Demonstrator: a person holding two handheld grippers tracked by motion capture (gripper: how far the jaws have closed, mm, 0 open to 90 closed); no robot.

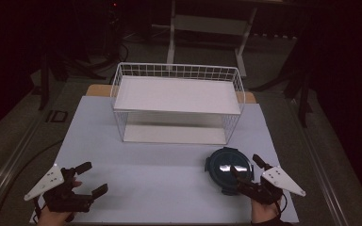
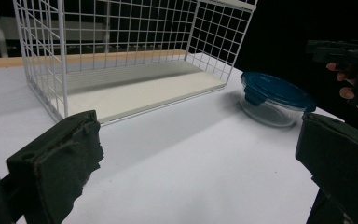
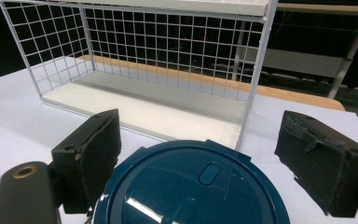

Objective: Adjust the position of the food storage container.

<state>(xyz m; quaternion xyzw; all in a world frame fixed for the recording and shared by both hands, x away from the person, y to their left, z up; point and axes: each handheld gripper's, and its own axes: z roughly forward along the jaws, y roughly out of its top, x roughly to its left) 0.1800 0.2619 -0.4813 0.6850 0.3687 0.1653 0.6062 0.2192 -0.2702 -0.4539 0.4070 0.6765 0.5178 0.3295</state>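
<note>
A round clear container with a dark blue clip lid stands on the pale table at the front right. My right gripper is open, with one jaw on each side of the container's near rim. In the right gripper view the lid lies low between the two black pads, and I cannot tell whether they touch it. At the front left my left gripper stands open above bare table with nothing in it. From the left gripper view the container is far off to the right, near the other hand.
A white wire shelf rack with a solid top and base stands at the back middle of the table, open toward me. Its front right post rises just behind the container. Dark floor, cables and a desk frame lie beyond.
</note>
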